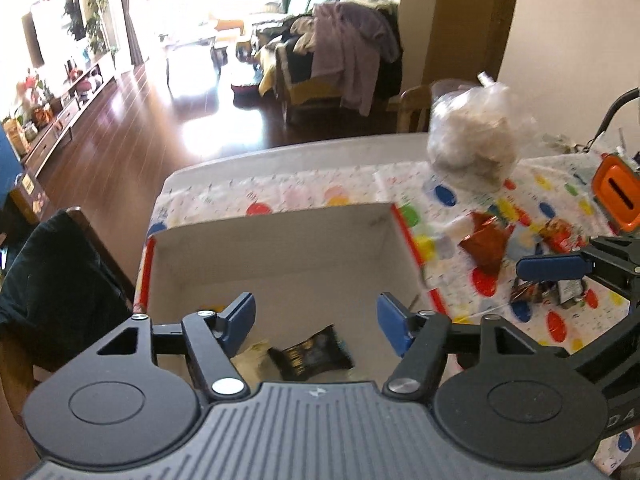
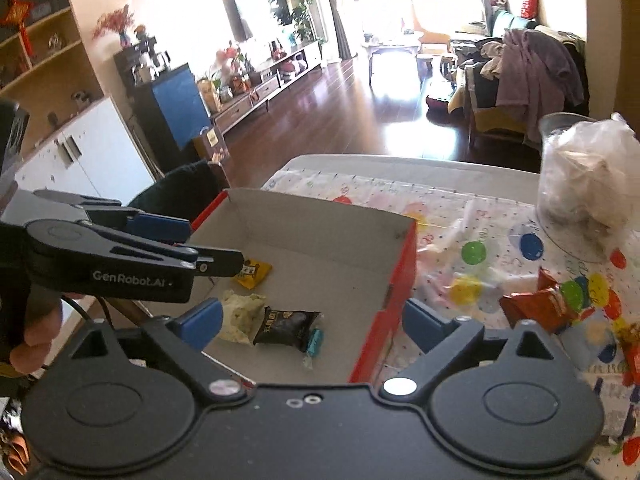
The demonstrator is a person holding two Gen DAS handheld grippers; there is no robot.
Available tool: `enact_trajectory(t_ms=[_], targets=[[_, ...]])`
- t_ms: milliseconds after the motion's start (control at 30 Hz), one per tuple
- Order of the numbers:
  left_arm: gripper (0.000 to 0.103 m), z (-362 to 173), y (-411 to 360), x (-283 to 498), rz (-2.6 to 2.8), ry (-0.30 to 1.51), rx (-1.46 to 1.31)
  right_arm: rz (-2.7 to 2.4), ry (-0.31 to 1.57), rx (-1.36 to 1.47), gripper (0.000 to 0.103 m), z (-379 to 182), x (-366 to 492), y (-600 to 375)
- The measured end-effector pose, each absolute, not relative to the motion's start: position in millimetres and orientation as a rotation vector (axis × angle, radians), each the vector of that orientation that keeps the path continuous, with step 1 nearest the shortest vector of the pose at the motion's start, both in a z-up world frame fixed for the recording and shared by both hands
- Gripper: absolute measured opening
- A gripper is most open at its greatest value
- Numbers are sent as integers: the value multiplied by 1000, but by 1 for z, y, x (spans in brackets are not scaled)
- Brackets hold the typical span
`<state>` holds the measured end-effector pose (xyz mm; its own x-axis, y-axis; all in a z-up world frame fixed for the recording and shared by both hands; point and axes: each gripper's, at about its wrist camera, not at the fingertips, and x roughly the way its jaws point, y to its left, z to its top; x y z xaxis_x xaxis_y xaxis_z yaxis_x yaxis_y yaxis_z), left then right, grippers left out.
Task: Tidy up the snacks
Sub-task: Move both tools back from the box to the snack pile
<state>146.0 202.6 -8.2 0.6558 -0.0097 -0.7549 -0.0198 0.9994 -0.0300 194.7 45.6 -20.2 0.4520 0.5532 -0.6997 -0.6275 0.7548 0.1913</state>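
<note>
Right wrist view shows a black snack packet (image 2: 289, 326) lying in the red-edged cardboard box (image 2: 400, 280) beside a pale packet (image 2: 240, 314) and a yellow one (image 2: 253, 273), right gripper (image 2: 312, 322) fingers spread empty, left gripper (image 1: 315, 322) likewise spread above the box, red packets (image 2: 540, 306) out on the worktop (image 2: 440, 200).

The left wrist camera looks forward and down over the left gripper (image 1: 316, 320) into the cardboard box (image 1: 280, 236), close above its near edge. The right wrist camera sits further right, facing the same way over the right gripper (image 2: 316, 324). Both views share the box (image 2: 320, 216), the dotted surface (image 1: 320, 192) and the living room beyond.
</note>
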Motion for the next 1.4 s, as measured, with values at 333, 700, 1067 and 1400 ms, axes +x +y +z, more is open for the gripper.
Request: enact_trajectory(t_ms=[333, 700, 1067, 1400], targets=[[78, 6, 145, 142, -74, 752, -29, 673, 777, -23, 102, -9, 184, -27], [87, -11, 65, 151, -190, 731, -28, 550, 779, -44, 103, -26, 186, -120], [88, -56, -10, 183, -235, 818, 17, 483, 838, -105, 103, -57, 196, -200], [88, -94, -56, 226, -251, 905, 45, 448, 898, -165, 101, -99, 238, -246]])
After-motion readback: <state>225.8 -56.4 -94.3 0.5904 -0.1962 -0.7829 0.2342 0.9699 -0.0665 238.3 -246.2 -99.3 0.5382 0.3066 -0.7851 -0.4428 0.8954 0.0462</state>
